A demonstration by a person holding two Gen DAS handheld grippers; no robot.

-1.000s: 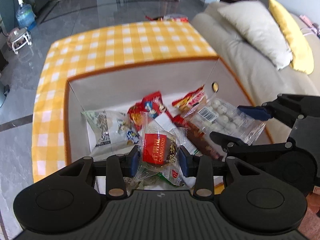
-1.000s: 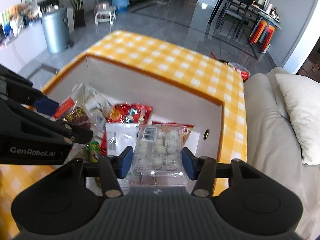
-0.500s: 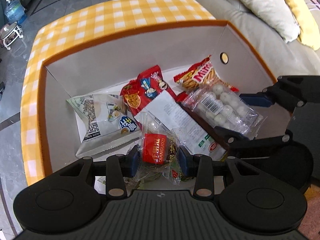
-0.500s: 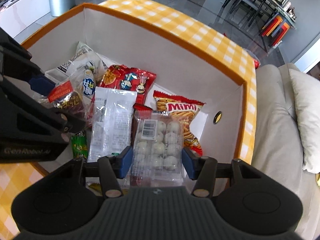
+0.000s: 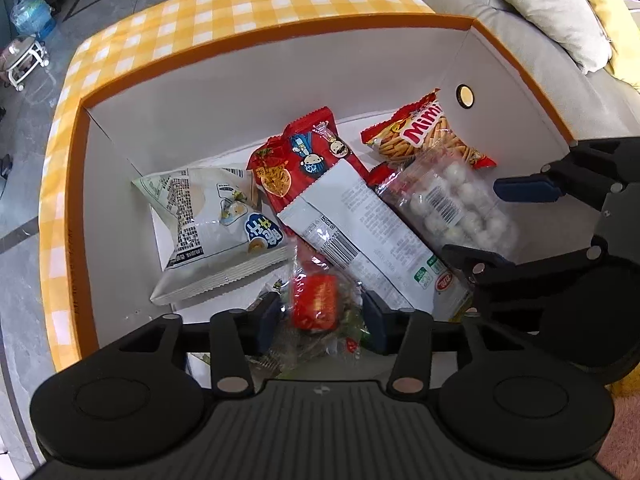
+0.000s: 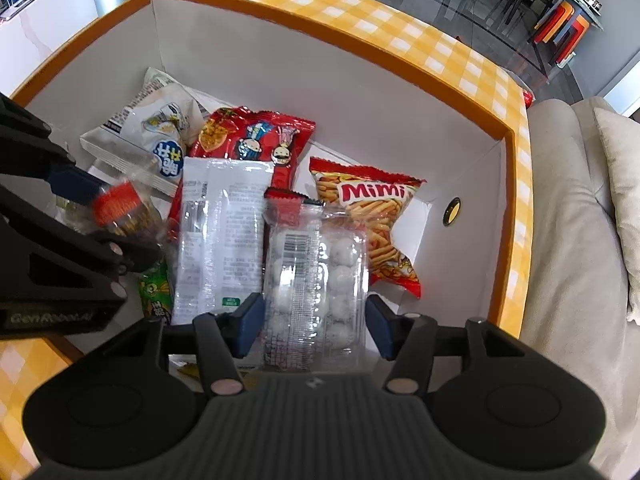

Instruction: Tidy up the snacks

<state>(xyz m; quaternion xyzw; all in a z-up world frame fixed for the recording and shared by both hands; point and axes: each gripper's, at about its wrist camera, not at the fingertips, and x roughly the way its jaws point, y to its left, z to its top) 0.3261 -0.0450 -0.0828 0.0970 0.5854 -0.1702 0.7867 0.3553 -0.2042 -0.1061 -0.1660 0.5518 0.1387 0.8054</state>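
Observation:
A white box with an orange rim [image 5: 280,80] [image 6: 360,92] holds several snack packs. My left gripper [image 5: 320,314] has opened; a clear packet with a red label [image 5: 316,306] [image 6: 120,204] sits loose and blurred between its pads. My right gripper [image 6: 314,322] has opened too, its pads standing just off a clear tray of white balls [image 6: 316,276] [image 5: 460,208], low inside the box. Beneath lie a white pack [image 6: 224,232], a red cartoon pack [image 6: 256,140], a Mimi pack [image 6: 376,208] and a pale bag [image 6: 156,128].
The box stands on a yellow checked cloth [image 5: 248,12]. A beige sofa with a white pillow [image 5: 540,4] is to the right. A green packet [image 6: 154,288] lies at the box's near side. Grey floor lies beyond.
Both grippers moved down into the box with their packs. Both jaws have widened, and the red-label packet looks blurred between the left pads.

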